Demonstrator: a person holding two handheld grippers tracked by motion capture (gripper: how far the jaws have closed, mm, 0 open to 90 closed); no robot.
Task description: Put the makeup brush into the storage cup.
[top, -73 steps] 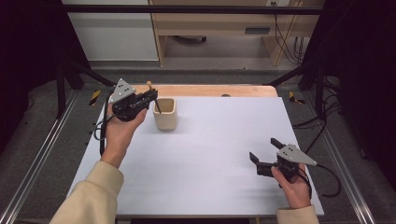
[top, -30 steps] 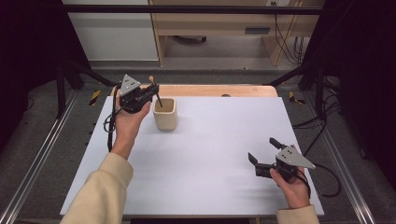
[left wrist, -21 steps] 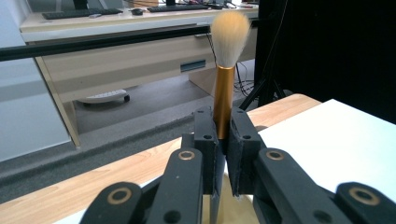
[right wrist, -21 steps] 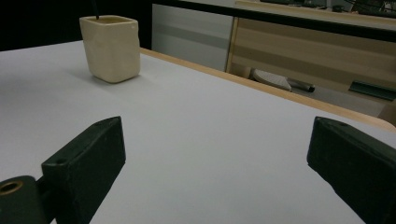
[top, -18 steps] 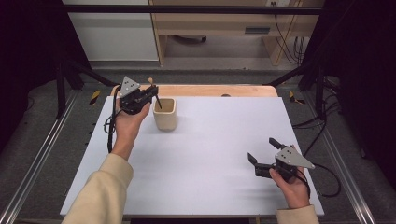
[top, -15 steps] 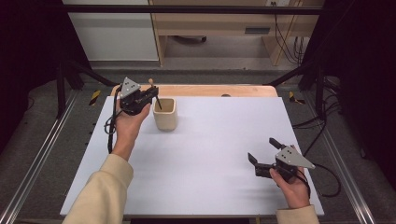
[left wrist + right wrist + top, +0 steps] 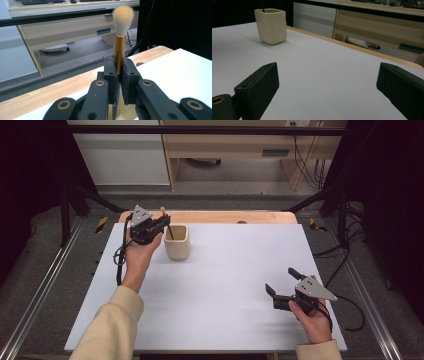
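Left tool: your left tool (image 7: 161, 223) is clamped on the brush (image 7: 120, 40), its jaws pressed against the gold ferrule just below the bristles.
Brush: it stands close to upright, with the pale, fluffy bristles on top; its dark handle runs down into the cup (image 7: 177, 241).
Cup: the cream, square-sided cup stands upright on the white surface (image 7: 225, 285), near the far left corner and just right of your left tool. In the right gripper view it sits at the upper left (image 7: 271, 25), with the thin dark handle poking above its rim.
Right tool: your right tool (image 7: 281, 283) has its jaws wide apart with nothing between them; it sits low over the near right part of the surface, well apart from the cup.
Surface edge: a strip of bare wood (image 7: 215, 216) runs along the far side, behind the cup.
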